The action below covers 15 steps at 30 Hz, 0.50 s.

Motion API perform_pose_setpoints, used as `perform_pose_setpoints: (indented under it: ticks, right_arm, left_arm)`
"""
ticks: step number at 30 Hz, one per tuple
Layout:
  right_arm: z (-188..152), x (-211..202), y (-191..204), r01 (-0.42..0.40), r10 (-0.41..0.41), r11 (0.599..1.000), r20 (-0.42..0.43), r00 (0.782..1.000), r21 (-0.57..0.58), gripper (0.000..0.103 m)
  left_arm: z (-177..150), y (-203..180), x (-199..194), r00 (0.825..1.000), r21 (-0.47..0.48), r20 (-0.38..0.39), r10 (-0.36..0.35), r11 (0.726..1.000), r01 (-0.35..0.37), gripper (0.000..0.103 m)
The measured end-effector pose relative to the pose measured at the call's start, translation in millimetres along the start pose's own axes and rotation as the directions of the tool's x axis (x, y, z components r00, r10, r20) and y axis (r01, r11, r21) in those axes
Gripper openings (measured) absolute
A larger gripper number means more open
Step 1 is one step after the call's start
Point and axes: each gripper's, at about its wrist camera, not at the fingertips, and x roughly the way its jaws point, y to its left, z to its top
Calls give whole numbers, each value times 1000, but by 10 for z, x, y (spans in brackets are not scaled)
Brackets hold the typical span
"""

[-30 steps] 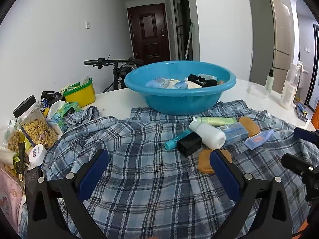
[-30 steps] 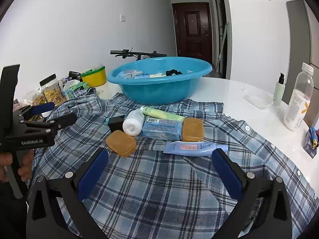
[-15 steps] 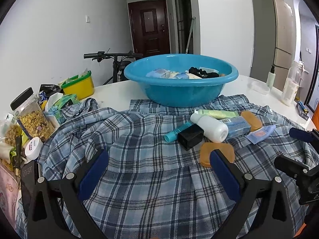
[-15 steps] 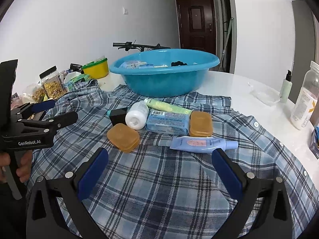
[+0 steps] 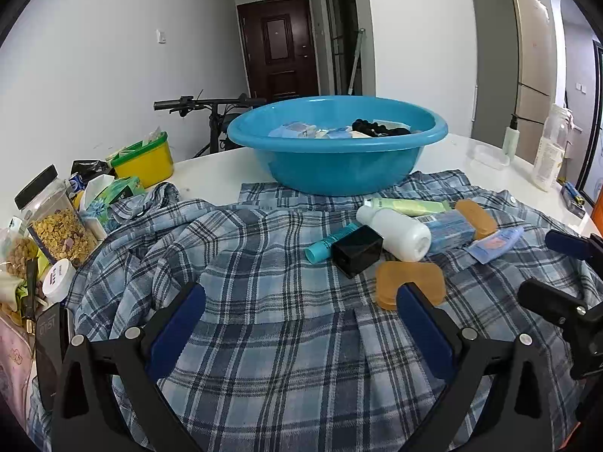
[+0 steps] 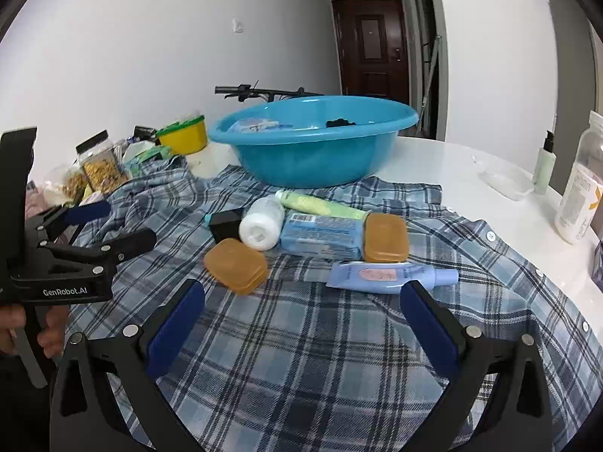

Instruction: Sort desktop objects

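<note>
Bare plaid shirt (image 6: 301, 358) ahead — toiletries, basin (image 6: 312, 147) beyond.

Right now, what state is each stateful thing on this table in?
Left gripper: open, empty.
Right gripper: open, empty.
Blue basin: upright, holding several items.
White bottle: lying on its side, capped end hidden.
Green tube: lying flat.
Blue tube: lying flat, capped.
Two amber soap boxes: closed.
Cereal jar: upright, black lid on.
Plaid shirt: spread out, rumpled.
</note>
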Motion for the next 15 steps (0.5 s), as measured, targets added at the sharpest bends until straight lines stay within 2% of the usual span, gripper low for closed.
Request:
perform_pose_setpoints:
  ticks: [8, 12, 15]
  right_arm:
    - [8, 27, -47, 30, -30, 1000, 14, 999, 10, 103]
    - [22, 34, -62, 72, -73, 997, 30, 997, 8, 103]
    - [23, 42, -90, 64, -65, 998, 28, 997, 18, 103]
  left_arm:
    - [-18, 1, 54, 1000, -2, -1, 3, 1000, -3, 103]
    - [-20, -12, 94, 1000, -5, -2, -7, 1000, 7, 103]
    - [-36, -29, 127, 1000, -1, -2, 0, 1000, 0, 103]
